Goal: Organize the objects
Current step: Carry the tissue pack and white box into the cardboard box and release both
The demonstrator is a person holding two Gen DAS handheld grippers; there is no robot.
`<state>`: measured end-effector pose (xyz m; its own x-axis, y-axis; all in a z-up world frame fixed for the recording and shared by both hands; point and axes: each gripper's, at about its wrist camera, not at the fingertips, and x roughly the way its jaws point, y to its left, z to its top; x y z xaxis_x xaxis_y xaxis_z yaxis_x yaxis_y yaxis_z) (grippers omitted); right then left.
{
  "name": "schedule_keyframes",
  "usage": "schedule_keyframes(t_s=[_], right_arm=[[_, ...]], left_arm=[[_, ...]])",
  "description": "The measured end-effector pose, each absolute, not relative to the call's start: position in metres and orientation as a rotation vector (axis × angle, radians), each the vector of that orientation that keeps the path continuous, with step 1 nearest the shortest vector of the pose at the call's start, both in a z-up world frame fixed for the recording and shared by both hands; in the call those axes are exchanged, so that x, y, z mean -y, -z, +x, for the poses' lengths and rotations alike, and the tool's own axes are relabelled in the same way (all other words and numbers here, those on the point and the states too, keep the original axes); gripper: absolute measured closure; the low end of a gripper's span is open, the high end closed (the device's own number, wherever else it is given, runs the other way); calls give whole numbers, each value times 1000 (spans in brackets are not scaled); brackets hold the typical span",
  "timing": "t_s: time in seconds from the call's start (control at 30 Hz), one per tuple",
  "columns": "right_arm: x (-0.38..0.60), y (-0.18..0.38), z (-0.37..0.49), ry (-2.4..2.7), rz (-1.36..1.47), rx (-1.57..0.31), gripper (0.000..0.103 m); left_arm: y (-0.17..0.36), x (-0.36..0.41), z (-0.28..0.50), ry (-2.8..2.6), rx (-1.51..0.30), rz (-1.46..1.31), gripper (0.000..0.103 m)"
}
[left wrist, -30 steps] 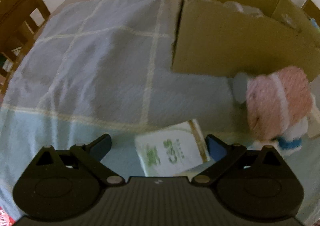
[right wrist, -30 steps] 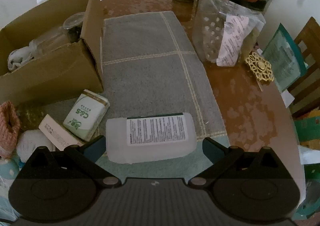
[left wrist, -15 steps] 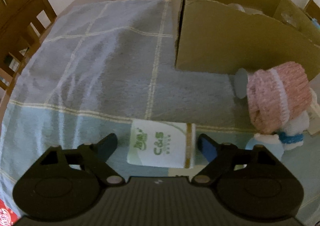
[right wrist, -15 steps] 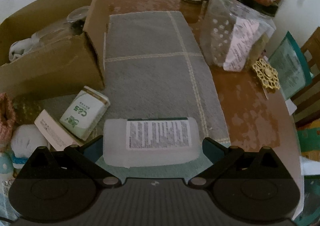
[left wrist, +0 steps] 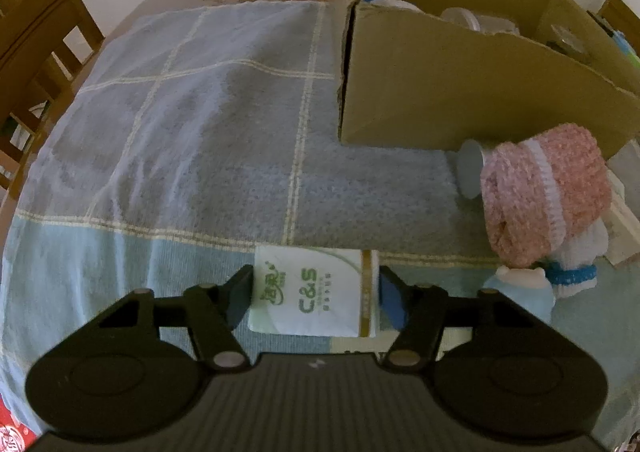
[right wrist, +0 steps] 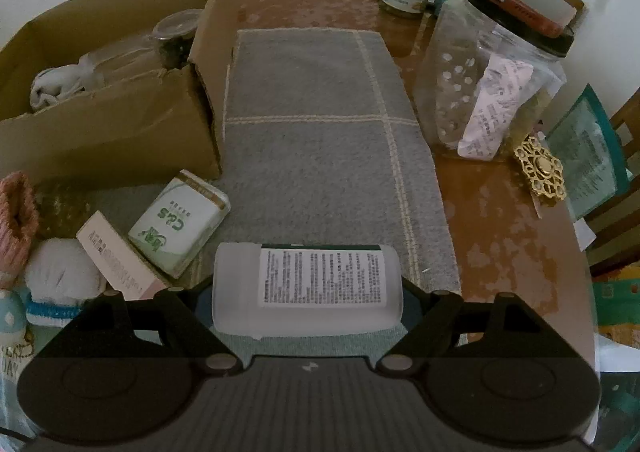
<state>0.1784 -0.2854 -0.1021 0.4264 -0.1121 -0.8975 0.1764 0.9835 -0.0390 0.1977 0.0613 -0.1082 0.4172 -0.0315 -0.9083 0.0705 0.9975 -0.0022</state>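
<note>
On the left, our left tool [left wrist: 316, 294] was clenched on the C&S tissue pack [left wrist: 314, 290], low over the checked towel [left wrist: 192, 124]. On the right, our right tool [right wrist: 308, 292] gripped the white bottle [right wrist: 306, 286] by its ends, just beside the cardboard box [right wrist: 112, 132]. We judged the soft pack could crumple and slip, and the smooth bottle could slide out if tilted.

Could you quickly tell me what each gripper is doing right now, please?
Left gripper: shut on the C&S tissue pack.
Right gripper: shut on the white plastic bottle, held sideways.
</note>
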Motion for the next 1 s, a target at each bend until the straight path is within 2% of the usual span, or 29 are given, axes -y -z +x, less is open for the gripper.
schedule_keyframes(t_s=[0.4,0.73,1.0], right_arm=[[280,84,172,49,-25,-1143,16],[260,20,171,-187,-119,-1073,16],[238,-25,194,-311,-181,-963,16]], left_arm=[[84,-60,192,179,-1158,119,40],[15,-51,193,324,-1107,168,40],[-34,-27,236,353,-981,208,40]])
